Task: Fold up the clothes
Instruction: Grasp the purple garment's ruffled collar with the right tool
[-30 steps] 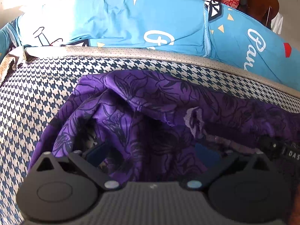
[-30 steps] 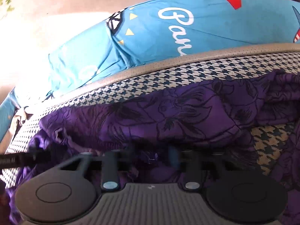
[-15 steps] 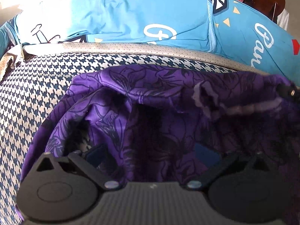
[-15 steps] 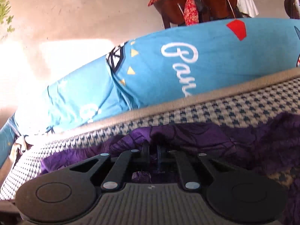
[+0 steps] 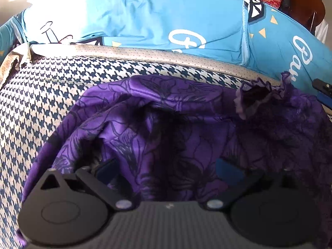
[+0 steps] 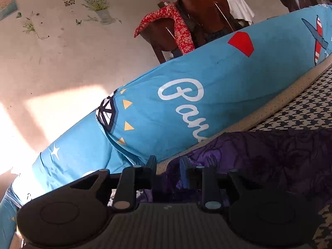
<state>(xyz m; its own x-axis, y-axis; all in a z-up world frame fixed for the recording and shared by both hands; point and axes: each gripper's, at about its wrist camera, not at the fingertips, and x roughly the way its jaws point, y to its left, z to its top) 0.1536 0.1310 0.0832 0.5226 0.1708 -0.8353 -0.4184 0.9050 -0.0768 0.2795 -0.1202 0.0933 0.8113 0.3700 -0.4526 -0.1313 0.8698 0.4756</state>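
While the right gripper [image 6: 168, 171] has lifted, pinching a bunch of the purple garment [image 5: 166, 128] toward the mattress's [image 5: 62, 87] far edge — left gripper [image 5: 166, 170] spread open, cloth draped between; fold midway, I judge.

Smooth purple cloth garment [image 5: 166, 124] on woven houndstooth cover [image 5: 51, 95]; matt plastic claws.

A home bedroom: houndstooth mattress [image 5: 62, 95], blue printed bedsheet [image 6: 186, 95], wooden chair [image 6: 199, 6], flower-stickered wall [image 6: 62, 41].
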